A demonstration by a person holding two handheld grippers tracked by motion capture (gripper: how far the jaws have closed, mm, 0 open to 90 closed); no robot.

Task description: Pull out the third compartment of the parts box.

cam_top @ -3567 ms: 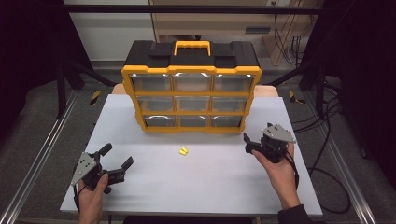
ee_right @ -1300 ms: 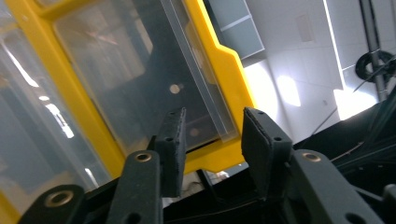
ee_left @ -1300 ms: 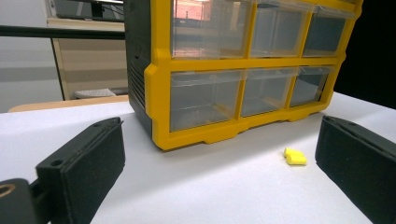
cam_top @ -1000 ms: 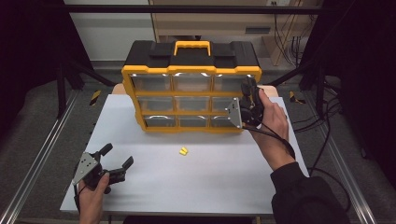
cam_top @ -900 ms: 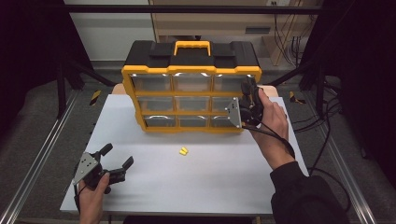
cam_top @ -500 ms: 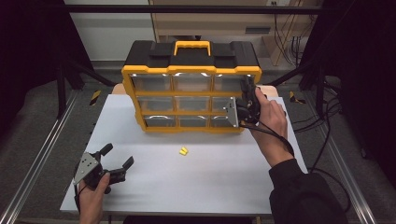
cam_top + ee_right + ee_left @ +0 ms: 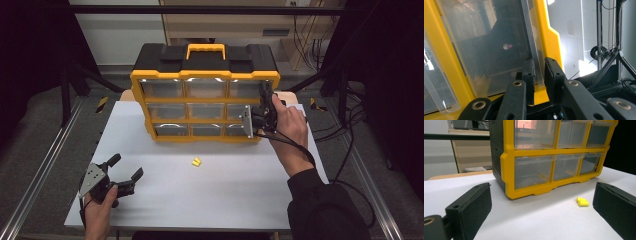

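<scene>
At the near left corner of the white rectangular table (image 7: pixel 210 200), the left gripper (image 7: pixel 118 174) is resting low in the person's hand, its jaws standing wide apart and holding nothing. A small yellow plastic piece (image 7: pixel 196 162) is lying on the bare tabletop just in front of the yellow-and-black plastic drawer cabinet (image 7: pixel 205 90). At the cabinet's right column, the right gripper (image 7: pixel 539 75) is pinching the clear plastic drawer's (image 7: pixel 494 47) front lip, jaws clamped on it.

Right gripper (image 7: pixel 261 116) raised, arm stretched forward, jaws nearly closed; left gripper (image 7: pixel 119 171) low, jaws wide apart
</scene>
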